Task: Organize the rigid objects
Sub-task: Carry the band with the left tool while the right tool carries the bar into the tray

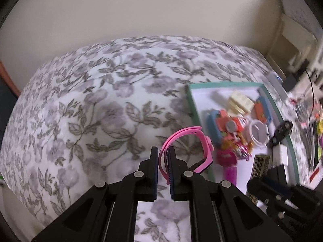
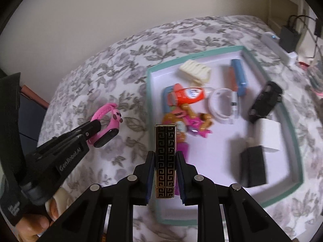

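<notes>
Tongs on the left [image 1: 163, 151] pinch the soft strap of a pink watch [image 1: 187, 147], its rubbery loop curling above the flowered bedspread [image 1: 90, 100]. Right tongs [image 2: 165, 157] clamp a glossy black-and-gold patterned case [image 2: 165, 161], upright between the pads, over the near edge of a shallow teal-rimmed tray [image 2: 153, 68]. Both point steeply downward. Small plastic items crowd the tray's white floor. Only the right view shows the fingers of the hand [image 2: 40, 219] that holds the left tool and the watch's dark face.

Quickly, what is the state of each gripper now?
Left gripper: closed on the pink rubber wristband watch.
Right gripper: closed on the black-and-gold patterned rectangular case.
</notes>
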